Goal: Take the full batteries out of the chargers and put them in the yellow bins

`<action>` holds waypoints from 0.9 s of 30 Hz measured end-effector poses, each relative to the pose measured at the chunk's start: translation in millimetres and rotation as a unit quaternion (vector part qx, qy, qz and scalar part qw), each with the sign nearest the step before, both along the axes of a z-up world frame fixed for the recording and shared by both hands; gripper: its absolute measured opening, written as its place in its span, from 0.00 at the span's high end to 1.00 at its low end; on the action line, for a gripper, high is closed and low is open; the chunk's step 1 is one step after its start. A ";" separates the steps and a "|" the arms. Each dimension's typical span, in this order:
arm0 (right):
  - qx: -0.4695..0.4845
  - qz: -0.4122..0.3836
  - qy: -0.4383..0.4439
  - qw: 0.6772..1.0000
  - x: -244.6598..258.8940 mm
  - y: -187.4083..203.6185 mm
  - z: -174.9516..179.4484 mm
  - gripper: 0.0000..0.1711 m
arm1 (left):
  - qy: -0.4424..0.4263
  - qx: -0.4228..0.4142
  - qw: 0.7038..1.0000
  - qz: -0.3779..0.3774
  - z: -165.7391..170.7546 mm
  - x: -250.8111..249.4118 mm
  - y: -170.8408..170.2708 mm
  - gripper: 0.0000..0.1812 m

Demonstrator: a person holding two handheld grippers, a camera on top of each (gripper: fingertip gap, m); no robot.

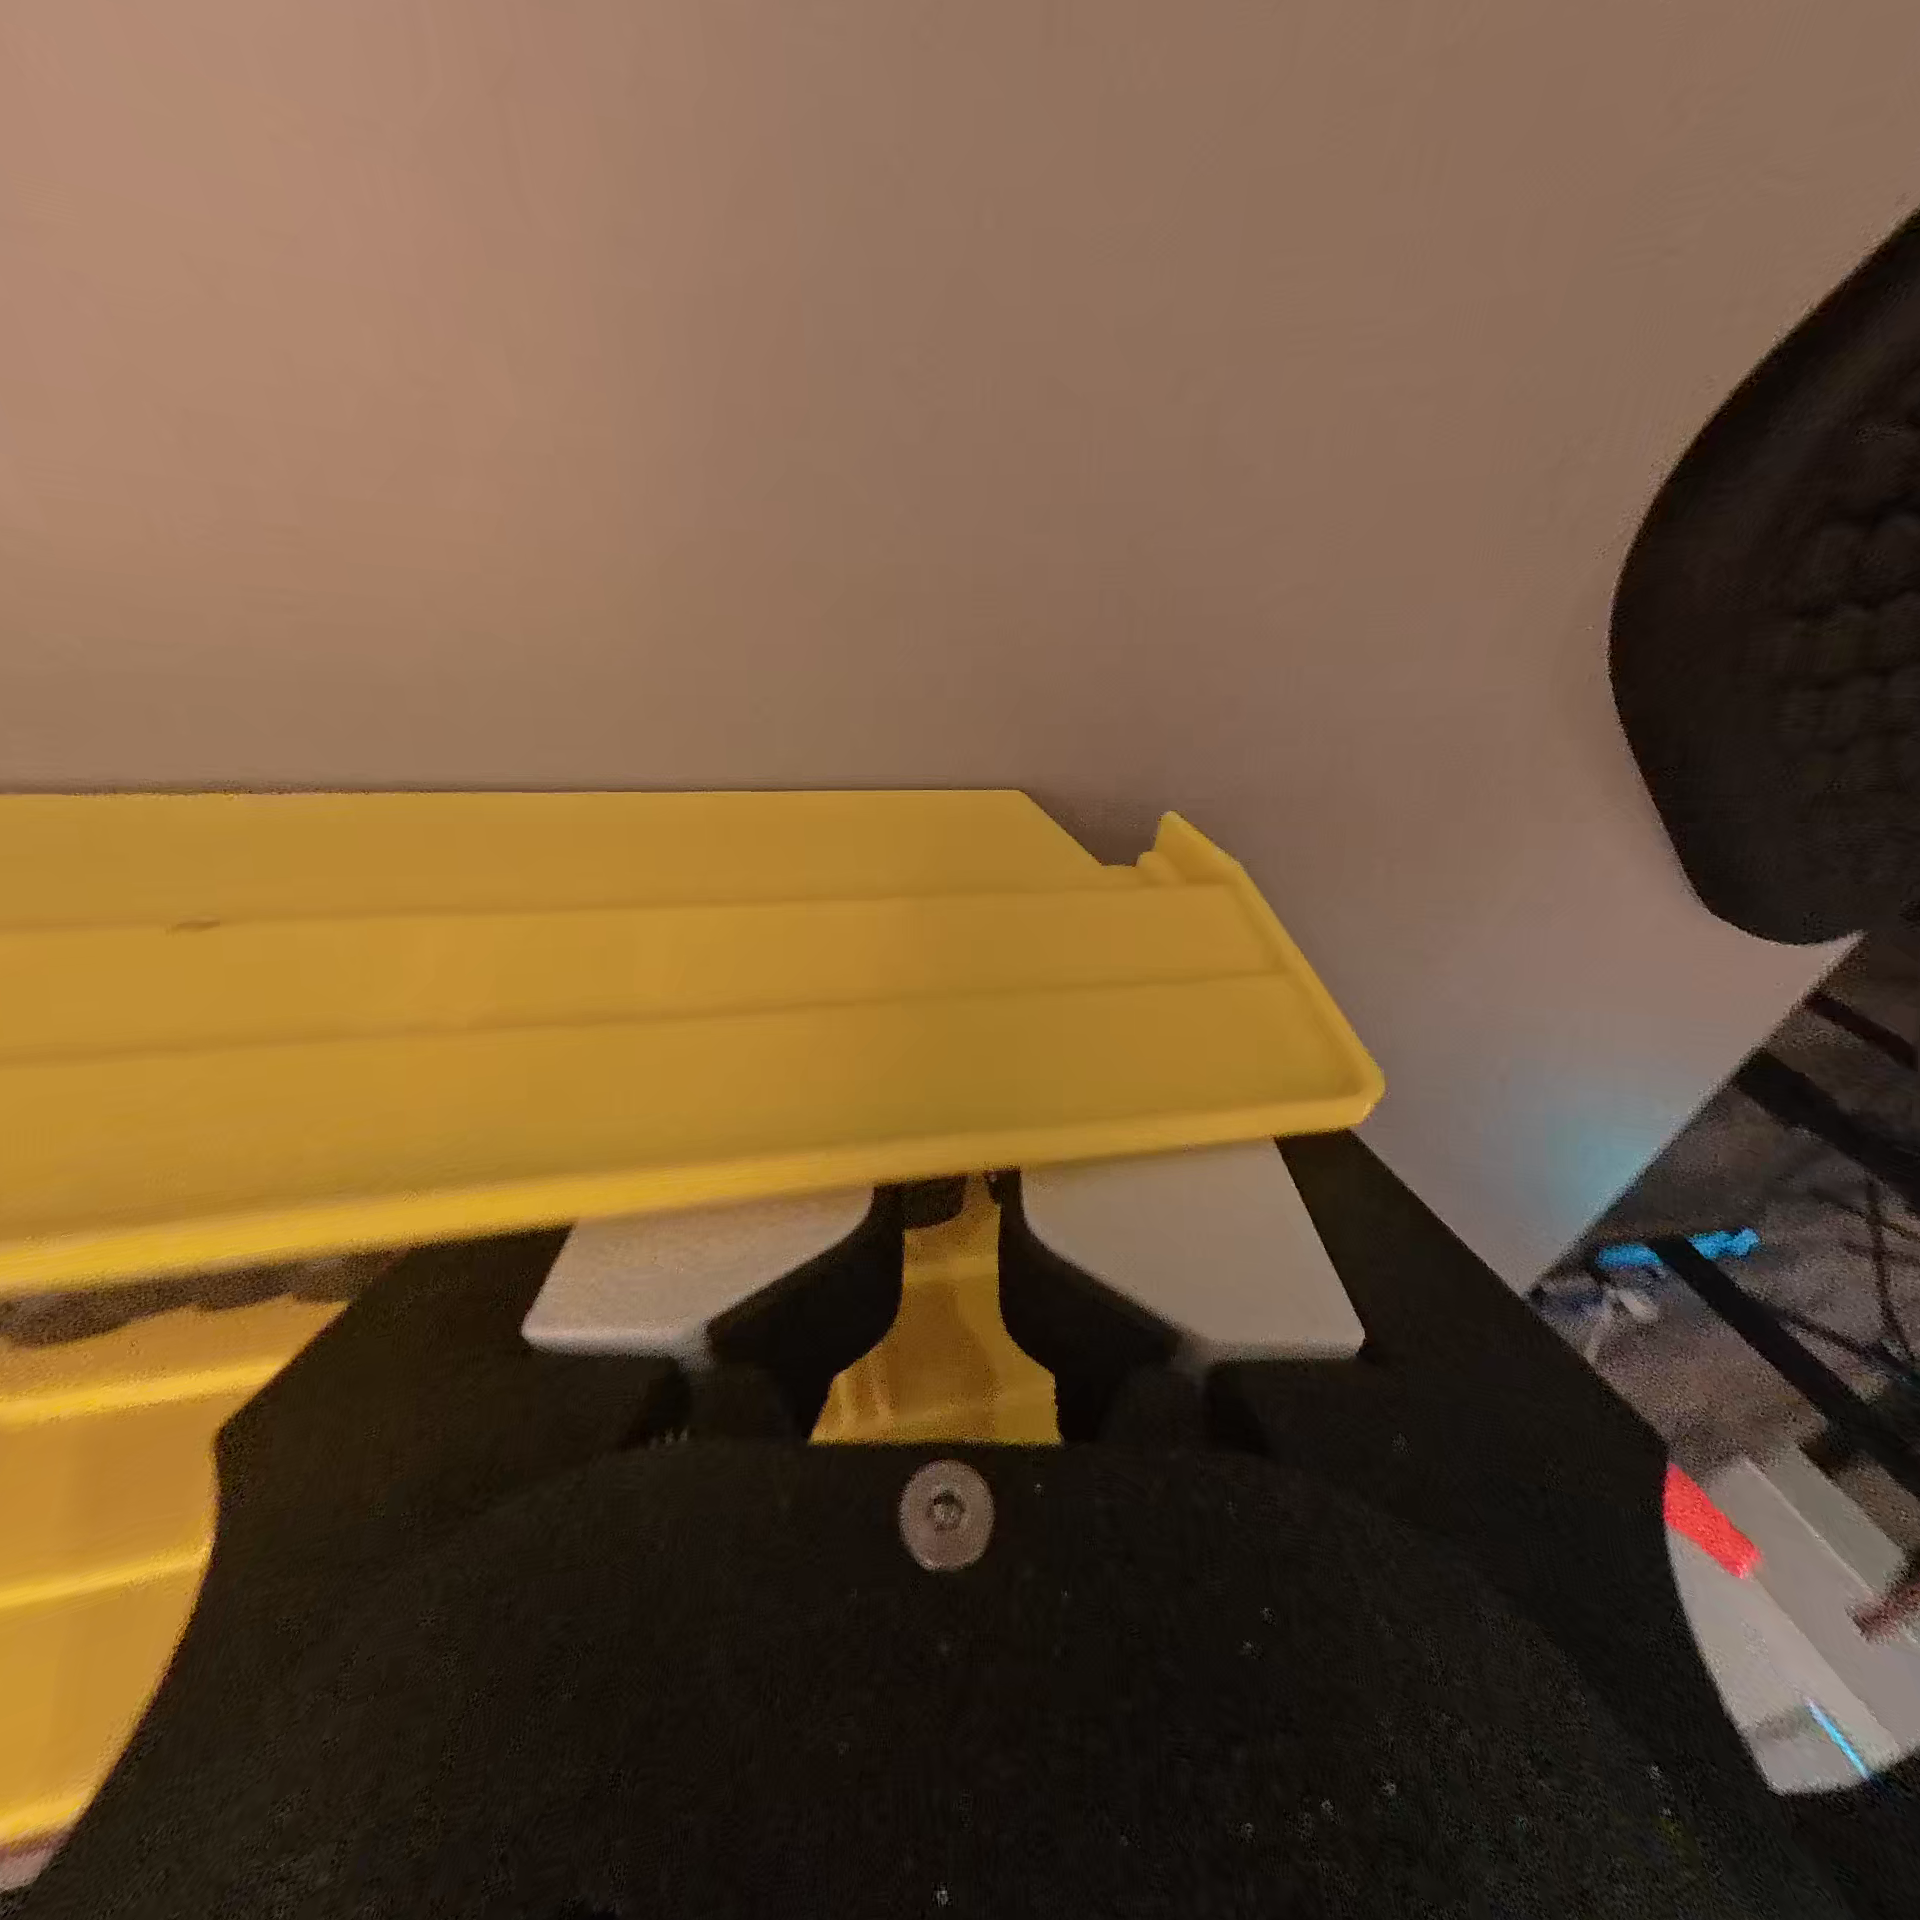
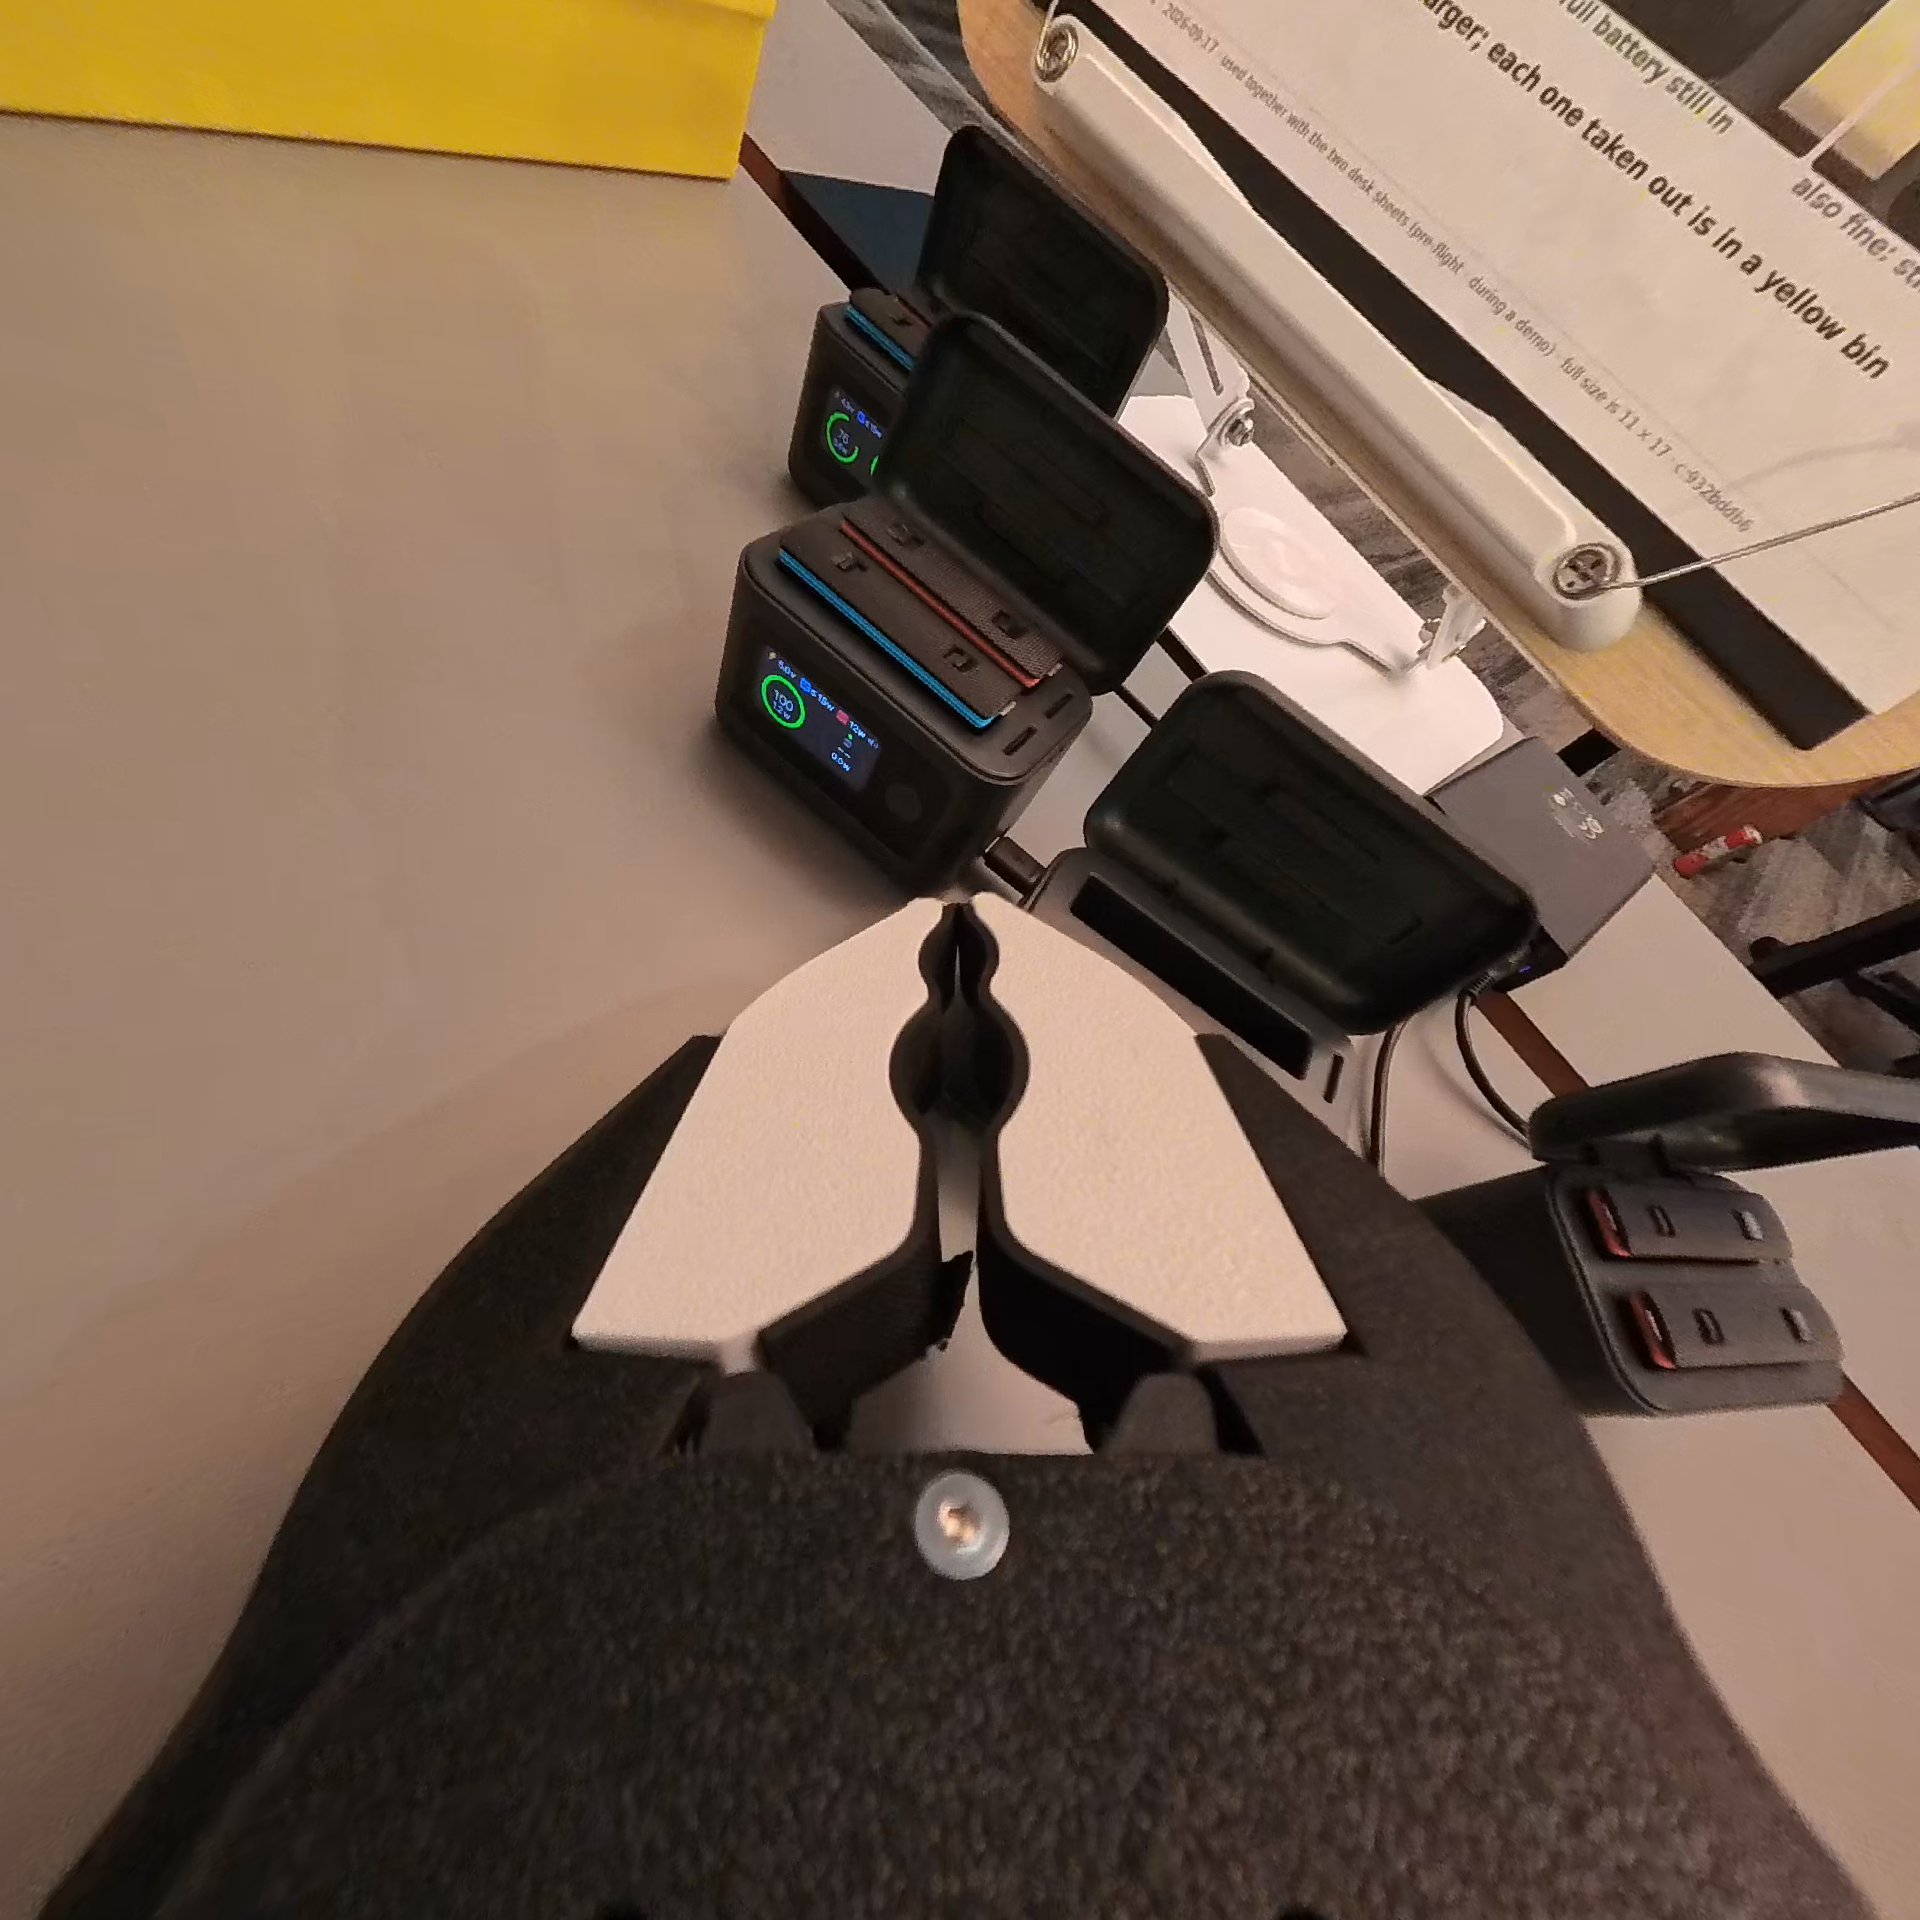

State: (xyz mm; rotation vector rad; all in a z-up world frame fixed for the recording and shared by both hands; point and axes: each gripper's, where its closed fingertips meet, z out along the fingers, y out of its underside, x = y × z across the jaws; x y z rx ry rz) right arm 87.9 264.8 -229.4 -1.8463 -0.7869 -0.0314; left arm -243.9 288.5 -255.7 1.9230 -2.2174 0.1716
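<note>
Nearest the lens in the left wrist view, the left gripper (image 1: 951, 1195) has its white-faced fingers drawn close together, with a yellow plastic part showing in the narrow gap between them; whether they actually pinch it I cannot tell, because the ribbed yellow plastic bin (image 1: 665, 997) cuts across and hides the fingertips. That bin runs off the left edge, its flanged lip ending at a rounded corner right of centre, with a bare beige wall (image 1: 935, 416) behind. A blurred black shape at the far right is hard to make out. In the right wrist view, the right gripper (image 2: 958, 912) is clenched on nothing, tips meeting above the grey tabletop (image 2: 312, 727), which lies open to the left. Just beyond stand three black battery chargers with lids raised: the middle charger (image 2: 894, 717) holds batteries (image 2: 914, 613) edged blue and red, the far charger (image 2: 862, 405) is partly hidden behind it, and the near charger (image 2: 1288, 935) sits beside the fingertips. Lit screens are too small to read. A printed sheet on a wooden board (image 2: 1558, 312) is cut off upper right.
</note>
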 end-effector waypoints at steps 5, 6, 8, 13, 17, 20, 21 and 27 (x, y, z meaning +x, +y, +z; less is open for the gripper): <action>-0.001 0.002 -0.002 1.000 -1.3 -0.3 -1.0 1.00 | -0.084 0.042 0.995 0.036 22.5 9.3 13.2 0.88; -0.001 0.002 -0.002 1.000 -1.4 -0.4 -1.0 1.00 | -0.098 0.049 0.993 0.041 29.3 9.1 14.7 0.87; 0.000 0.002 -0.002 1.000 -1.4 -0.5 -0.7 1.00 | -0.113 0.061 0.991 0.039 41.1 4.1 14.0 0.83; 0.001 0.002 -0.002 1.000 -1.5 -0.7 0.5 1.00 | -0.092 0.119 0.989 -0.019 44.5 -22.1 0.8 0.74; 0.002 0.003 -0.002 1.000 -2.5 -1.1 0.8 1.00 | -0.081 0.148 0.985 -0.034 36.6 -35.0 -1.5 0.76; 0.007 0.003 -0.002 1.000 -2.6 -1.3 3.6 1.00 | -0.081 0.174 0.980 -0.049 29.6 -34.1 0.8 0.80; 0.009 0.003 -0.001 1.000 -2.2 -1.3 4.9 1.00 | -0.075 0.172 0.981 -0.050 27.6 -34.3 -1.6 0.85; 0.023 -0.001 0.007 1.000 0.6 -1.6 14.7 1.00 | -0.073 0.187 0.979 -0.041 36.1 -36.3 -2.2 0.91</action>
